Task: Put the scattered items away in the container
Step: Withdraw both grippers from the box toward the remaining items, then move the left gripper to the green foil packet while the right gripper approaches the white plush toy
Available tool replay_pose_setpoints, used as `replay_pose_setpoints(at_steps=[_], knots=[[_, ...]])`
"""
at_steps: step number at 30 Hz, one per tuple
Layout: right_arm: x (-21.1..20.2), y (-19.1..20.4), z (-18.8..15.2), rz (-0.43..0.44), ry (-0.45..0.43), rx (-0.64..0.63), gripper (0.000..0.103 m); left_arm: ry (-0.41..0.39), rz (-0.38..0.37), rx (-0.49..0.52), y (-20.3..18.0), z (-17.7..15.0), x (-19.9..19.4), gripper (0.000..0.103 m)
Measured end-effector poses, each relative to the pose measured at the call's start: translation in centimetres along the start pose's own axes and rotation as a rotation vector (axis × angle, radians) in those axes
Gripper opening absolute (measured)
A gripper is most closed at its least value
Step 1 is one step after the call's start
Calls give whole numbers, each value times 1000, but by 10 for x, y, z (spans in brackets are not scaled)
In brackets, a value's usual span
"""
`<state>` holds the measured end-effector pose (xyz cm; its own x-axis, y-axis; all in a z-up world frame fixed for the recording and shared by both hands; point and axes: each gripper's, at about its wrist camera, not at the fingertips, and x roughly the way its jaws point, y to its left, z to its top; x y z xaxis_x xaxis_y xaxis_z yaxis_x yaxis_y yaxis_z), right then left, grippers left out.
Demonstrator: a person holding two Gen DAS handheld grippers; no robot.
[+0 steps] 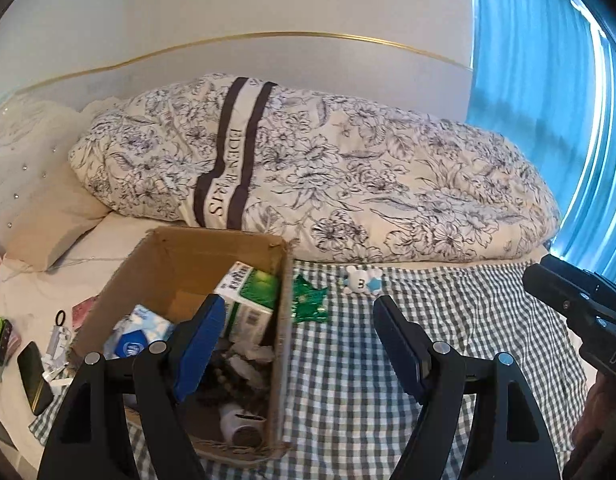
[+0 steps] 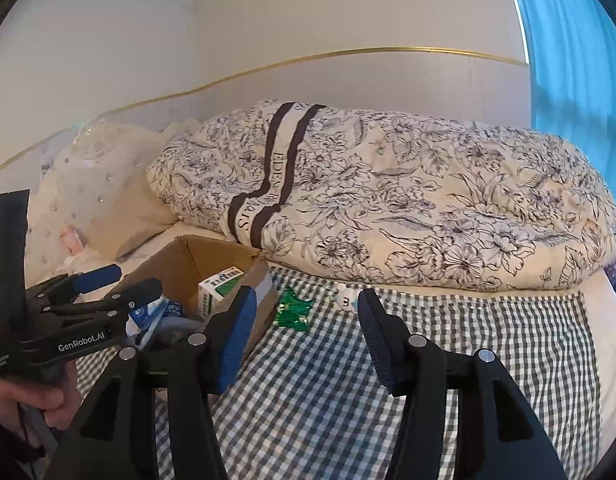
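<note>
A: On the left of the bed [image 1: 487, 340], the cardboard box [image 1: 180, 256] already holds a green carton [image 1: 252, 292] and a blue tissue pack [image 1: 138, 338]. The left gripper [image 1: 298, 344] hovers at its right wall, spread wide, empty.

B: Just right of the box lies the green packet [image 2: 294, 308], then the small bear toy [image 1: 361, 282], both on the checked cloth [image 2: 327, 400].

A: The right gripper [image 2: 304, 340] is also spread, empty. I think it should descend straight over the packet and pinch its crinkled edge.

B: Behind is a floral duvet [image 2: 387, 200], a blue curtain [image 1: 539, 80] on the right.
</note>
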<state>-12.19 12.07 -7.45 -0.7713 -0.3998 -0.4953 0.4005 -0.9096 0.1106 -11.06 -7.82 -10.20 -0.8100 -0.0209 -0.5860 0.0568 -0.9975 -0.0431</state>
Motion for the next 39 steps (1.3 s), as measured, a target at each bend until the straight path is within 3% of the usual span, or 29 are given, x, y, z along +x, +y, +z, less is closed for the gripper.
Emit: replay_pose_setpoints(at_steps=[12, 24, 29, 39], knots=[[16, -40, -5, -22, 15, 25, 60, 54, -42, 51, -33, -13, 48, 79], [69, -73, -20, -34, 85, 36, 61, 115, -59, 61, -52, -26, 112, 79], [91, -90, -28, -39, 113, 43, 61, 149, -44, 38, -59, -37, 144, 79], [138, -118, -45, -45, 154, 82, 61, 158, 72, 72, -66, -55, 218, 79]])
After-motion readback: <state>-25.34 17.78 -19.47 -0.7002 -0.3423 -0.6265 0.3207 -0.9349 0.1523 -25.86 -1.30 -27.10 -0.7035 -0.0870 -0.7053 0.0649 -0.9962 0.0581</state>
